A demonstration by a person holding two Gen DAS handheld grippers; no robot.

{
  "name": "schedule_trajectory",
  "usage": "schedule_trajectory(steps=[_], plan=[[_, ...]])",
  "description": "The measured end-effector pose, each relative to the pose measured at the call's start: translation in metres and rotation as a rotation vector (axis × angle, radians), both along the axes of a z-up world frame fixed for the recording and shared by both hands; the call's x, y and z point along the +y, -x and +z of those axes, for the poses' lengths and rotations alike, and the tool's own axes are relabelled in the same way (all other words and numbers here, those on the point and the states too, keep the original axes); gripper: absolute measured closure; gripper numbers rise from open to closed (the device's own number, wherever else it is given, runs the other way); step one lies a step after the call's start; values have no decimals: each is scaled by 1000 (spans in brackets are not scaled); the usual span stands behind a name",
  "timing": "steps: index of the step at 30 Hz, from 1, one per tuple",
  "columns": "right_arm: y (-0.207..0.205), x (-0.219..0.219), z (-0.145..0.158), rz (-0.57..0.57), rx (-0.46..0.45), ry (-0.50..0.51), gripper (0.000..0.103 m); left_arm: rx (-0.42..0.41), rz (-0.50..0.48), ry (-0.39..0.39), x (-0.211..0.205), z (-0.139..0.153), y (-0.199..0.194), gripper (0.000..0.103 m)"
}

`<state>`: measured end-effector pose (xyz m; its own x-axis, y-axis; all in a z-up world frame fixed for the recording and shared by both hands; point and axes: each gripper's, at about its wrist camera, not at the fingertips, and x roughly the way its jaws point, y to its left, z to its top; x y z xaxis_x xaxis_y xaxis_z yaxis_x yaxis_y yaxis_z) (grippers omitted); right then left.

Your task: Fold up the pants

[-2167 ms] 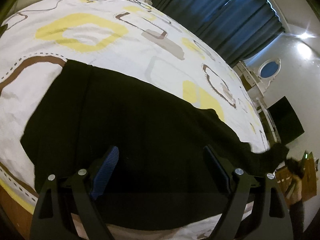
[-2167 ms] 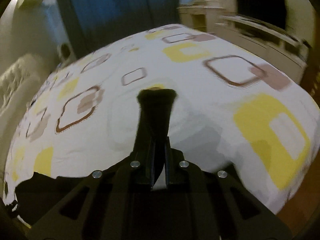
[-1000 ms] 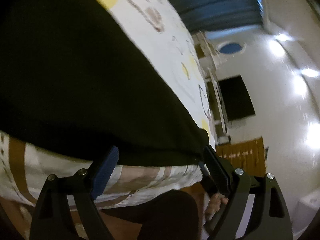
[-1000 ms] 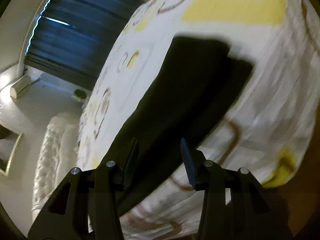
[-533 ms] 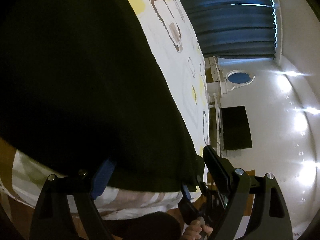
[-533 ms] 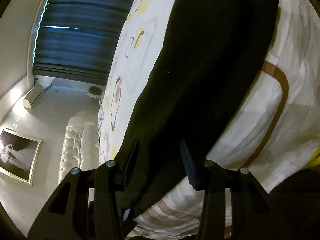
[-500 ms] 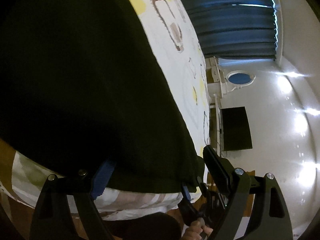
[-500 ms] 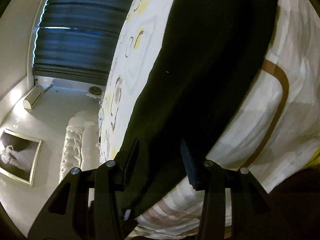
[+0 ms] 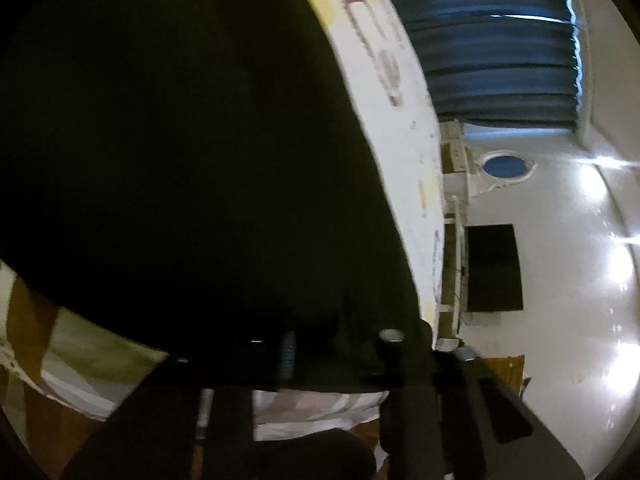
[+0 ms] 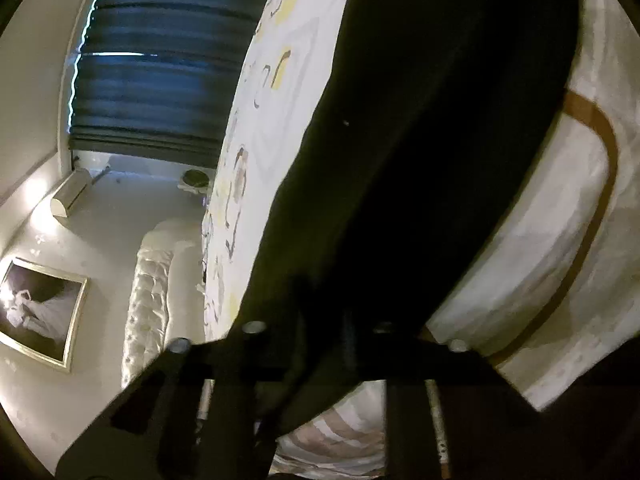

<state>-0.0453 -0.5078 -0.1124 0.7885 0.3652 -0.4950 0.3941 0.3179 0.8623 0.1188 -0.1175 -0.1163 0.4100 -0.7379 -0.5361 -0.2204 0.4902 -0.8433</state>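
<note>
- The black pants lie spread on the bed, over its patterned sheet; their near hem runs along the bed's front edge, at 6 o'clock in both wrist views.
- In the left view the left gripper sits right at that hem. Its fingers look drawn close together with dark cloth between them, so it seems to be pinching the edge of the pants, though blur and dark-on-dark make this less than certain.
- In the right view the right gripper is likewise at the hem of the pants, fingers narrowed onto the cloth; it appears to be gripping the fabric too.
- The pants run from 6 o'clock up to about 1 o'clock in the right view, long and narrow, which suggests the legs are already laid one over the other.
- Step in hand, as I judge it: taking hold of the near edge at two points, ready for a fold across the bed.
- The next move calls for lifting both corners together, level, and carrying them toward the far edge at 12 o'clock without letting either slip.
- Uneven pull would skew the fold or drag the whole garment over the sheet.
</note>
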Motion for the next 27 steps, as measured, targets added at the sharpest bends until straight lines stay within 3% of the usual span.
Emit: schedule_trajectory(steps=[5,11,15,19,23,26,27], plan=[[3,3,15,5,-30,50,97,-15,11,-18,-3,9,4,90],[17,7,27,17,-33,105,97,-64,8,-116,-5,32,17,92],[32,4,12,25,31,95,97,-26,-19,-179,-3,21,23,92],[42,-2,2,1,46,31,96,-8,-19,-152,4,9,20,93],[57,-13,15,-53,23,86,81,-10,-49,-151,4,17,23,92],[76,-41,23,-165,26,129,60,4,-70,-135,4,20,31,92],[82,-51,23,-205,29,128,59,12,-80,-129,5,17,33,92]])
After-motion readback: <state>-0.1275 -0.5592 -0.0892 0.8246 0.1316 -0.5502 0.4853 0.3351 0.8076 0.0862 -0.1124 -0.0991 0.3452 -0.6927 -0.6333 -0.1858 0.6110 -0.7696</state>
